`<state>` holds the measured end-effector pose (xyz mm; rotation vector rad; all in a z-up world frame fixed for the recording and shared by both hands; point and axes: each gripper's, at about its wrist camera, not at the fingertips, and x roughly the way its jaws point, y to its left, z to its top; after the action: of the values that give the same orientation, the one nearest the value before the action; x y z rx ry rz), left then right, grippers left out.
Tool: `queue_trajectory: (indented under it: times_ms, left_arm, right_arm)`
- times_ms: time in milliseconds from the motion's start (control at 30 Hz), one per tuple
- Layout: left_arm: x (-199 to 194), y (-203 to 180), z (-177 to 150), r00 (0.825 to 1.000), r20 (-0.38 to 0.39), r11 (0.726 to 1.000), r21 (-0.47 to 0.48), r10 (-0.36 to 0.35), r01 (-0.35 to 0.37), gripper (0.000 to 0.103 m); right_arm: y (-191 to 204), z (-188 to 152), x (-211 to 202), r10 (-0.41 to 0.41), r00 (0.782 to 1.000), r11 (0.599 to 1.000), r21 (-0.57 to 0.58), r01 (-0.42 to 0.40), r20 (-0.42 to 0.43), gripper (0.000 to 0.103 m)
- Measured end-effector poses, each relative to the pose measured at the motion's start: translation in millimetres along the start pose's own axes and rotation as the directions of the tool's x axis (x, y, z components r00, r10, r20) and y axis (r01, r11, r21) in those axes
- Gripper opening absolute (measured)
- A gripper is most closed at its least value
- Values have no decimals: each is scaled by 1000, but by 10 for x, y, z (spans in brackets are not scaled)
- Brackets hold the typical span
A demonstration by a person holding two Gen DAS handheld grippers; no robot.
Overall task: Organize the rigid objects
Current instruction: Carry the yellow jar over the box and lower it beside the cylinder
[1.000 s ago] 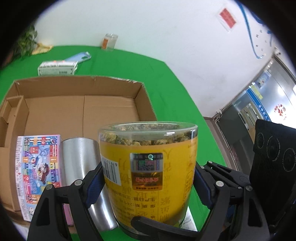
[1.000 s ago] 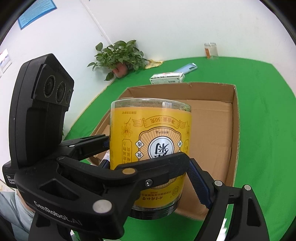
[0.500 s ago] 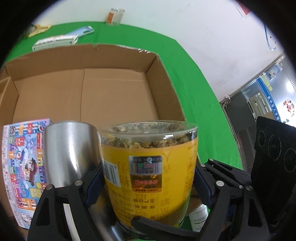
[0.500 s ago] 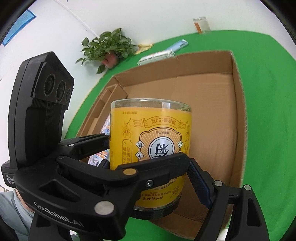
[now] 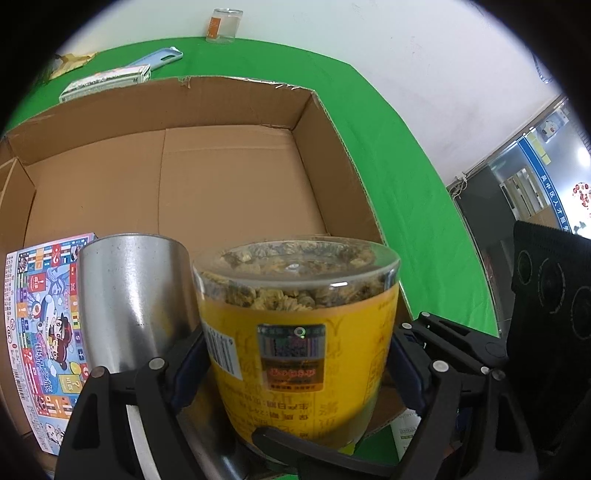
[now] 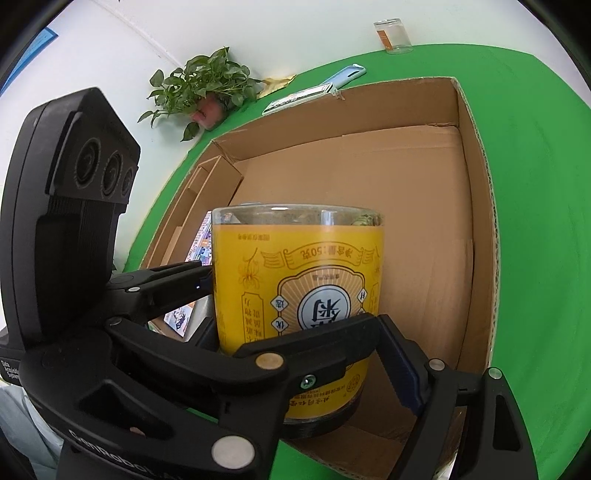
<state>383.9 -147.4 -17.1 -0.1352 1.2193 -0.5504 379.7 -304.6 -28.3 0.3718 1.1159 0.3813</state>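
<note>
We hold the yellow-labelled jar [image 5: 299, 332] with both tools: the left gripper [image 5: 295, 365] and the right gripper [image 6: 306, 354] each clamp its sides. The jar sits upside down at the cardboard box's [image 5: 332, 122] six o'clock edge, just beside the steel cup [image 5: 129, 295] at its nine o'clock. We judge the task partly done: cup and printed game box [image 5: 40, 332] are already inside; a carton [image 5: 107, 79], a blue case [image 5: 159, 59] and a small glass jar [image 5: 223, 26] remain outside at twelve o'clock. Readable: "50" on the label, "GenRobot" on the tool.
</note>
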Motion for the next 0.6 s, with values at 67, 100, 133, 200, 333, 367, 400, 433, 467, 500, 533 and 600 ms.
queue_trajectory:
  times_ms: [67, 100, 133, 200, 333, 367, 400, 433, 467, 500, 533, 600]
  left_arm:
    - [-16, 12, 0, 1000, -6, 1000, -23, 6, -6, 86]
    - [-17, 17, 7, 1000, -3, 1000, -26, 7, -7, 86]
    - [-21, 24, -4, 1000, 2, 1000, -28, 5, -5, 86]
    - [-30, 16, -47, 1000, 8, 1000, -19, 8, -8, 86]
    - [-35, -9, -124, 1000, 2, 1000, 12, 5, -5, 86]
    - [-37, -6, -145, 1000, 6, 1000, 16, 3, -3, 86]
    - [-36, -3, -150, 1000, 6, 1000, 15, -2, 2, 86]
    - [-27, 3, -138, 1000, 5, 1000, 17, -7, 7, 86]
    - [-17, 2, -123, 1000, 4, 1000, 23, -6, 6, 86]
    - [-16, 6, -118, 1000, 4, 1000, 23, -8, 8, 86]
    - [-10, 12, -112, 1000, 4, 1000, 27, -12, 12, 86]
    - [1, 21, -93, 1000, 0, 999, 40, -20, 20, 86]
  right_arm:
    - [-9, 0, -13, 8, 1000, 1000, 9, -8, 4, 82]
    - [-18, -3, -19, 16, 1000, 1000, 14, -17, 8, 82]
    - [-17, -5, -27, 22, 1000, 1000, 19, -22, 10, 82]
    - [-11, -7, -25, 21, 1000, 1000, 16, -21, 7, 82]
    - [17, -36, -18, 5, 1000, 1000, -2, -5, -13, 83]
    - [26, -41, -20, 2, 1000, 1000, -5, -2, -15, 83]
    - [31, -37, -23, 1, 1000, 1000, -4, -1, -16, 83]
    - [39, -35, -21, -6, 1000, 1000, 2, 6, -14, 83]
    - [42, -49, -25, -10, 1000, 1000, 7, 10, -9, 82]
    - [44, -46, -19, -12, 1000, 1000, 14, 12, -5, 82]
    - [49, -43, -13, -15, 1000, 1000, 18, 16, -1, 82]
    - [43, -49, -11, -26, 1000, 999, 30, 26, 0, 82]
